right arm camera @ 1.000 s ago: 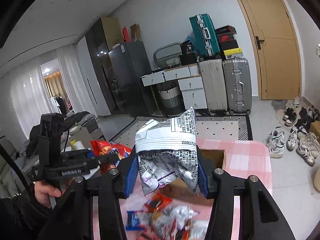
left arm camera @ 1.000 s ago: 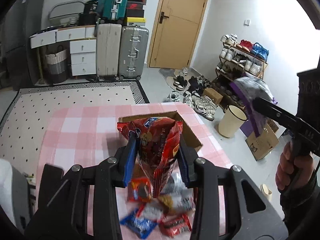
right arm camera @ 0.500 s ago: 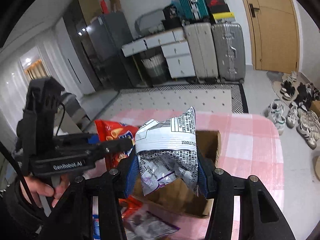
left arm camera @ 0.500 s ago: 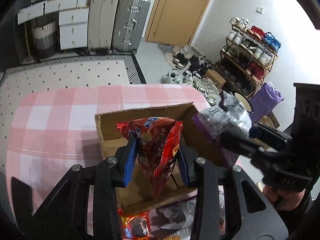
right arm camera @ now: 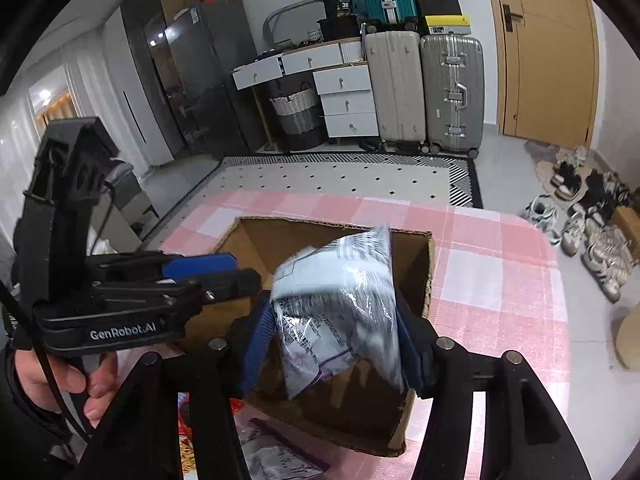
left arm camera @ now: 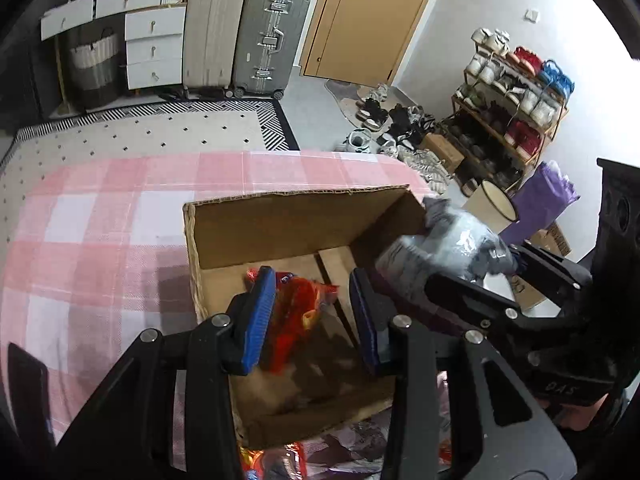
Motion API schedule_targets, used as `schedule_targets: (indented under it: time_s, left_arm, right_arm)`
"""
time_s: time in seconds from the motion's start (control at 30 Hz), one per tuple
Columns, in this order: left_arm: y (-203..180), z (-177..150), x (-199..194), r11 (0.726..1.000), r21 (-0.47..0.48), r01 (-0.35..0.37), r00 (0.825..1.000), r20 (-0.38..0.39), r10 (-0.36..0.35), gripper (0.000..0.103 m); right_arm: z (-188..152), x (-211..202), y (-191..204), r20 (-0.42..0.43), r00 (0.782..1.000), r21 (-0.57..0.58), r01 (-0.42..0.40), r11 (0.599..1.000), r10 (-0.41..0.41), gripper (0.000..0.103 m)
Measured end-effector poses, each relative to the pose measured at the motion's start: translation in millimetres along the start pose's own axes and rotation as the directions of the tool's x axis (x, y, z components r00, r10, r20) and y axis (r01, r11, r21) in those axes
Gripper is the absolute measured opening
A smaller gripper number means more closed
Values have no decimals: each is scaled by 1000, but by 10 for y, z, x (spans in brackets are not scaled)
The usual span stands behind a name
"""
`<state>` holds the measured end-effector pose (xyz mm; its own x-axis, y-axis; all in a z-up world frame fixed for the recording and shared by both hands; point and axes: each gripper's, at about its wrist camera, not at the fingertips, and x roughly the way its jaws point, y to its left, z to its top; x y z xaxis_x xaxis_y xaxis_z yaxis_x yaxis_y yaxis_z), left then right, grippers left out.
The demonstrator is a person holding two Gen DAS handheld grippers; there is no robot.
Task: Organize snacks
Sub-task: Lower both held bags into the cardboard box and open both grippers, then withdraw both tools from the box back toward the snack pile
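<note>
An open cardboard box (left arm camera: 280, 224) stands on the pink checked tablecloth (left arm camera: 100, 216). My left gripper (left arm camera: 312, 312) is open above the box. A red snack bag (left arm camera: 296, 320) is blurred between its fingers, loose inside the box. My right gripper (right arm camera: 332, 344) is shut on a silver snack bag (right arm camera: 340, 308) and holds it over the box (right arm camera: 416, 272). That bag also shows in the left wrist view (left arm camera: 452, 256), at the box's right wall. The left gripper (right arm camera: 208, 272) shows over the box's left side.
Several loose snack packets (left arm camera: 280, 460) lie on the cloth in front of the box, also seen in the right wrist view (right arm camera: 276, 456). Suitcases (left arm camera: 244, 32), drawers and a door stand behind. A shoe rack (left arm camera: 512, 96) and a bin (left arm camera: 492, 212) are off the table's right.
Both grippers moved forward and down over the box. My left gripper opened and the red bag dropped into the box. The right gripper still holds the silver bag, now lower.
</note>
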<state>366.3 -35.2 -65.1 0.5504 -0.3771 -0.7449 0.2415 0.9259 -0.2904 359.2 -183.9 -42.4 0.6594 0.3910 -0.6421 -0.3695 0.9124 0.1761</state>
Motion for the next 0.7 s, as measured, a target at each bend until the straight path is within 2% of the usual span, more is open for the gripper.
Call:
schedule_targets:
  time_s: [0.07,0.1,0.13,0.2,0.23,0.47,0.57,0.7]
  left_arm:
    - [22,-24,6,1000,-20,-10,1000,-9,10,49]
    - [38,-35,8,999,-30,-15,1000,-13,15,61]
    - [43,-45,-9,999,-38,-10,1000,-10,10,69]
    - [45,-66,-85,999,-41,-5,1000,14,5,71]
    - [31,-76,-136,999,-35,-16,1000,24,17,73]
    - [-131,-181,-708,999,8,-38,994,102,37,75]
    - [-211,-286,-1091,999,16,-49,985,165,46,77]
    - [-303,-473,-1545,998,26,-64,972,227,57,80]
  right_arm:
    - [0,-38,-5,17,1000,-4,10,1000,-10,59]
    - [9,-68,-2,27,1000,-5,13,1000,-13,60]
    - [18,-118,12,39,999,-8,15,1000,-15,62]
    - [35,-209,32,63,998,-10,30,1000,-29,79]
    - [39,-290,55,82,996,-15,23,1000,-22,81]
    - [18,-844,215,155,988,-30,17,999,-12,81]
    - [-63,-1131,342,190,982,-38,5,999,2,82]
    - [-270,-1553,586,259,966,-85,32,996,-9,86]
